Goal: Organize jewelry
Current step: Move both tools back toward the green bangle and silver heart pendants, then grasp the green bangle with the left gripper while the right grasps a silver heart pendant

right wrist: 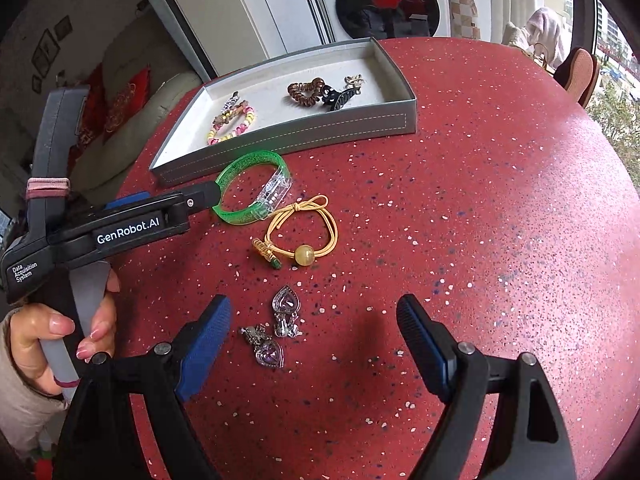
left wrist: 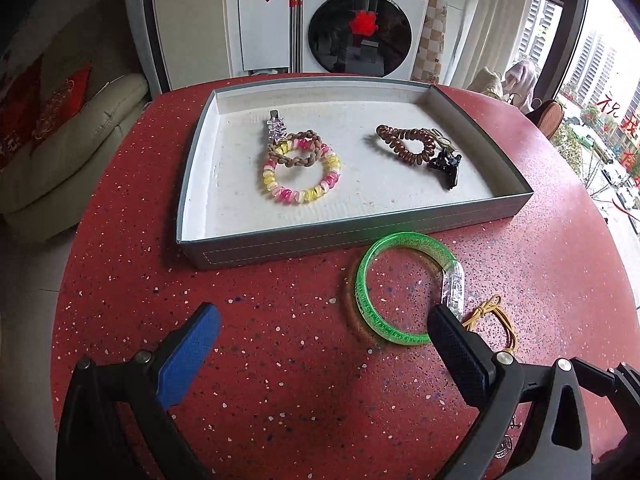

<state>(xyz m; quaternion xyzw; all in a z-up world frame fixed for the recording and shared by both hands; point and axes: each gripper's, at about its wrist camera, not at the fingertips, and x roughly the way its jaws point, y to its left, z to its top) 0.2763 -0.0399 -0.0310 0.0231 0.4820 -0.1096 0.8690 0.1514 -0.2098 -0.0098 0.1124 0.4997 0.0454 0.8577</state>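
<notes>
- Tray [left wrist: 480, 208]: grey, on the red table [left wrist: 280, 340], already holding two coiled hair ties, a braided band and clips
- Left gripper [left wrist: 324, 332]: jaws spread wide with nothing pinched; the green bangle [left wrist: 362, 280] lies on the table ahead, its near rim hidden behind the right-hand finger [left wrist: 456, 340] (contact cannot be told)
- Right gripper [right wrist: 314, 322]: jaws spread, empty; the two heart earrings [right wrist: 276, 332] lie between them, close to the blue pad [right wrist: 208, 344]
- Yellow cord with a bead [right wrist: 304, 232]: just beyond the earrings, touching the bangle's clear clasp
- Suggested handling: one bangle rim should be straddled, the jaws closed gently, then it is lifted clear of the cord before the tray wall is crossed
</notes>
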